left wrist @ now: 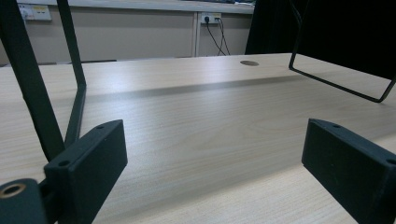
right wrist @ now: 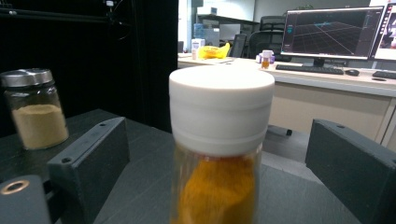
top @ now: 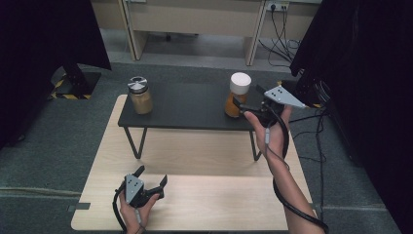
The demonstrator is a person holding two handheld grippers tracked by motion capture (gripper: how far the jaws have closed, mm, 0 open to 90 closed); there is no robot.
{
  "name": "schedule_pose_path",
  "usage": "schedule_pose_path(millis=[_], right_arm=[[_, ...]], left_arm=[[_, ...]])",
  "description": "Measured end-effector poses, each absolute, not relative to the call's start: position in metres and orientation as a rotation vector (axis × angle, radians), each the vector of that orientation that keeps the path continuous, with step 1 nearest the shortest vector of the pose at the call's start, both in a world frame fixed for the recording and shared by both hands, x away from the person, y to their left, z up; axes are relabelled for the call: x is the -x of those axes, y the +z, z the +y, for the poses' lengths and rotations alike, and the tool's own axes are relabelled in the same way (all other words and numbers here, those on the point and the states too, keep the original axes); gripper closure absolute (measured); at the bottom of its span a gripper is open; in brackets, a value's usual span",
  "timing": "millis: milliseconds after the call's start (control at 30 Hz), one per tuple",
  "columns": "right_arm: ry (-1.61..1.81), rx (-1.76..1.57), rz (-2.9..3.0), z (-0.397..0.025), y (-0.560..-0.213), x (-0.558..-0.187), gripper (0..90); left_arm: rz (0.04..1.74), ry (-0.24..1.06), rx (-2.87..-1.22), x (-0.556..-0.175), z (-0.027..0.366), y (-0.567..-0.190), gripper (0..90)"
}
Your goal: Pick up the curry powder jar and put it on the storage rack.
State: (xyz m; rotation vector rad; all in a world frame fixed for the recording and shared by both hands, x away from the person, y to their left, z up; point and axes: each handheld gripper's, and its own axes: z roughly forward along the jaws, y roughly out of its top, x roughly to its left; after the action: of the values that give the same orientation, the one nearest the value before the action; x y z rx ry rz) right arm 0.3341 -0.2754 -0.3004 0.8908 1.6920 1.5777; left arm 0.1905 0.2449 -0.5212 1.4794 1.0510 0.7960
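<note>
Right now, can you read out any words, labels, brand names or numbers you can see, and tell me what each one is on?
No text can be read.
White-lidded jar between the right claw's jaws: no label shows.
Silver-lidded jar: no label shows.
Monitor: a grid graphic, any writing too small to read.
Wall plate: yellow stickers, too blurred to read.

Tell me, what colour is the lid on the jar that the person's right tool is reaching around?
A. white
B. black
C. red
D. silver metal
A: in the right gripper view the jar of orange powder standing between the open jaws of the right tool has a white lid; the silver-lidded jar stands apart at the far end of the black shelf.
</note>
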Motion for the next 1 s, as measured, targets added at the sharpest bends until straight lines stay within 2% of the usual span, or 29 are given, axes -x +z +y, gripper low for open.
schedule_pose_path(millis=[733,1000], right_arm=[[1.593,-0.873,1.664,-0.294,-0.317,-0.285,6.6],[1.593,-0.867,1.668,-0.299,-0.335,-0.263,6.6]], left_arm=[[1.047,0.805,-1.473,-0.189,0.244,-0.522,5.9],[1.046,0.807,-1.474,-0.189,0.244,-0.522,5.9]])
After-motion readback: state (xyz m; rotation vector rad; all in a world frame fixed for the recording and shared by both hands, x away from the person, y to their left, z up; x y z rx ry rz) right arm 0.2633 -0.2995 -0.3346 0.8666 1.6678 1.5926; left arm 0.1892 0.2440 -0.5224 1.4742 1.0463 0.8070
